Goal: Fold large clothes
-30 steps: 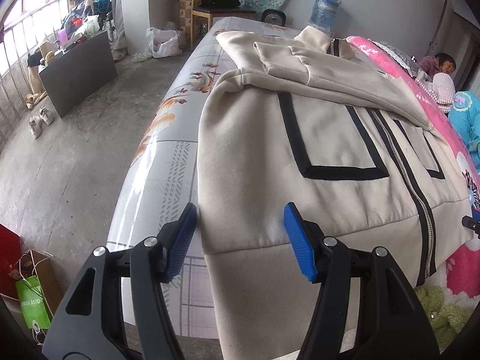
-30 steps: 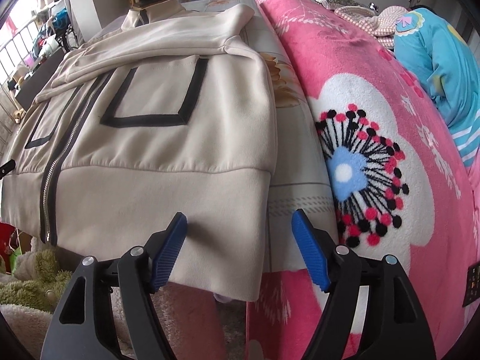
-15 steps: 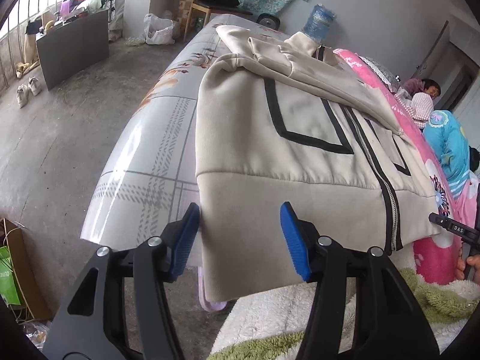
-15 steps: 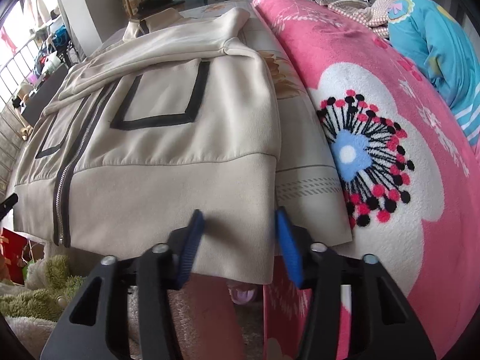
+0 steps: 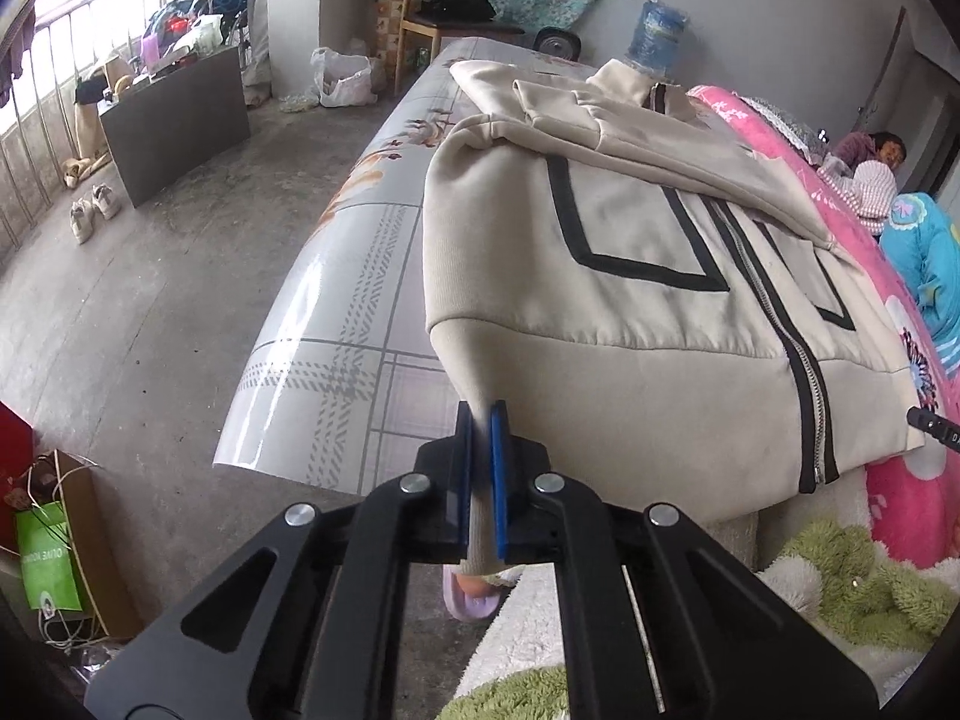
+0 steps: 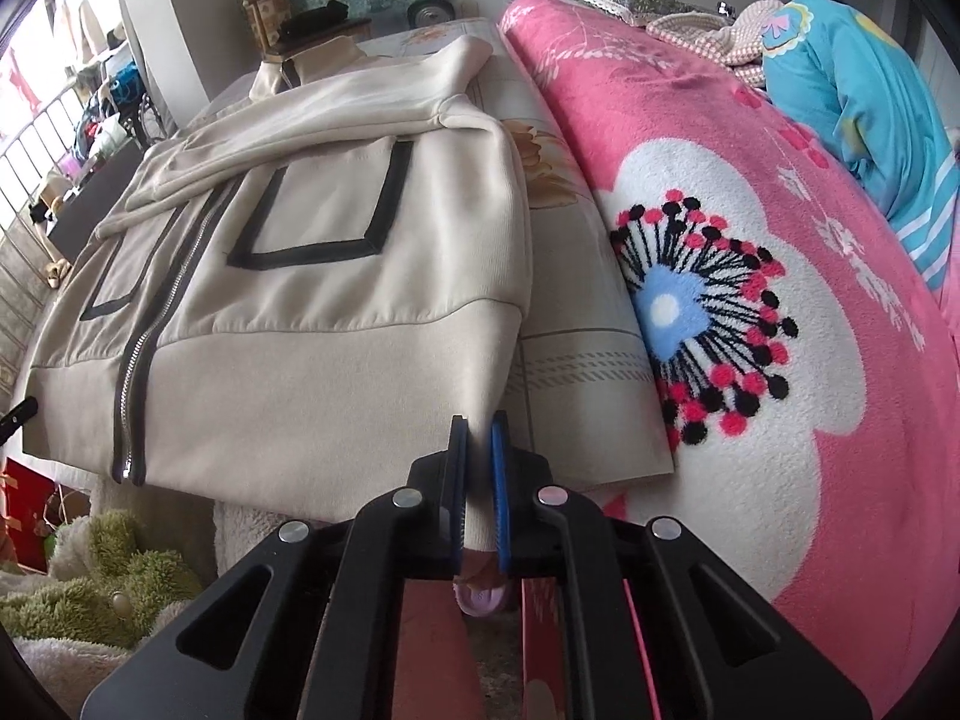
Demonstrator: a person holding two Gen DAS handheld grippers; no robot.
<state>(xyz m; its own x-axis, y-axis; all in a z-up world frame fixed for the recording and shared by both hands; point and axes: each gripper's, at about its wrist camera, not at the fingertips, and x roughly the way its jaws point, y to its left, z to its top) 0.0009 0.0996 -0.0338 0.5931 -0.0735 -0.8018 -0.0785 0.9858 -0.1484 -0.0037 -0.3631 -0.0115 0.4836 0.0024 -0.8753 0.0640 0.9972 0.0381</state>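
Observation:
A cream zip-up jacket (image 5: pixel 630 324) with black trim lies flat on the bed, sleeves folded across its chest, its hem band hanging over the near edge. My left gripper (image 5: pixel 482 414) has its blue pads closing on the left corner of that hem, with the fabric pinched between them. In the right wrist view the same jacket (image 6: pixel 300 324) shows its right side, and my right gripper (image 6: pixel 479 423) is closing on the right corner of the hem, cloth pressed between the pads. The other gripper's black tip (image 5: pixel 936 435) peeks in at the right edge.
The bed's grey patterned sheet (image 5: pixel 336 360) lies bare left of the jacket. A pink flowered blanket (image 6: pixel 780 360) and a blue quilt (image 6: pixel 858 96) lie to its right. Green plush fabric (image 5: pixel 852 582) sits below the bed edge. Farther off are a chair (image 5: pixel 444 18), a person (image 5: pixel 876 162) and a concrete floor (image 5: pixel 150 312).
Both grippers went from wide open around the hem corners to pinched on them. The left gripper drew back toward the bed's near edge, and the left hem corner now bunches into its pads.

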